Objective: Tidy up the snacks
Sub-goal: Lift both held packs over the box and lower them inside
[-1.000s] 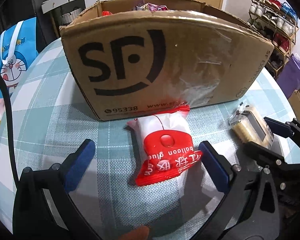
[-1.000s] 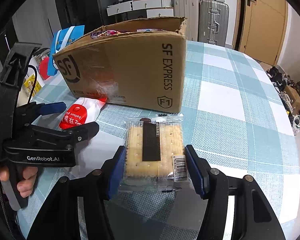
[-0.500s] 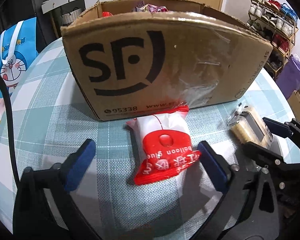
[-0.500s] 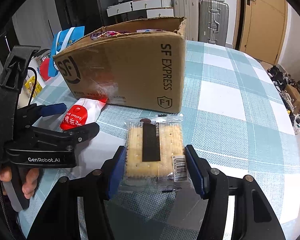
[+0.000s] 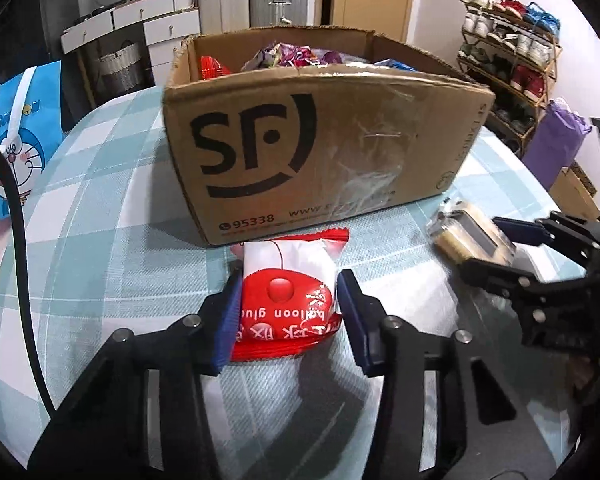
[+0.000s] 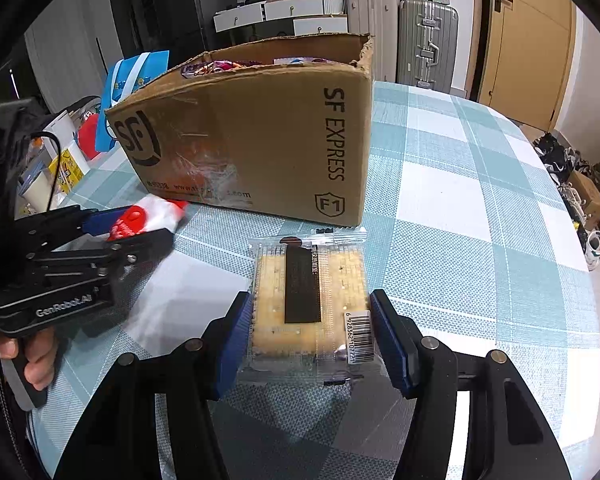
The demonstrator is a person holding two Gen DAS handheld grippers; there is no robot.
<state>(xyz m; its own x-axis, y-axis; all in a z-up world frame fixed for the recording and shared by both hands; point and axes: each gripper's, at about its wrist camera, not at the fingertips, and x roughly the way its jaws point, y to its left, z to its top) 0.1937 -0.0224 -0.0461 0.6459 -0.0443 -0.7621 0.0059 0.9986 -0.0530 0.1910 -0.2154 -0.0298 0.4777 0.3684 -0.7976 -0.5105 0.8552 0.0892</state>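
Observation:
A brown SF cardboard box (image 5: 320, 152) holding several snack packs stands on the checked table; it also shows in the right wrist view (image 6: 260, 136). My left gripper (image 5: 288, 312) is shut on a red-and-white snack pack (image 5: 288, 292) just in front of the box, lifted a little off the table. My right gripper (image 6: 312, 332) is shut on a clear cracker pack (image 6: 308, 300) with a black label, at the box's right front corner. The cracker pack also shows in the left wrist view (image 5: 468, 240), the red pack in the right wrist view (image 6: 144, 220).
A blue Doraemon bag (image 5: 16, 140) stands beyond the table's left edge. A shoe rack (image 5: 512, 60) and purple bag (image 5: 556, 148) are at the right. Suitcases (image 6: 404, 36) and drawers stand behind the table (image 6: 480, 220).
My left gripper has closed from wide open onto the red-and-white pack and risen, so the box's inside shows. My right gripper keeps its hold on the cracker pack.

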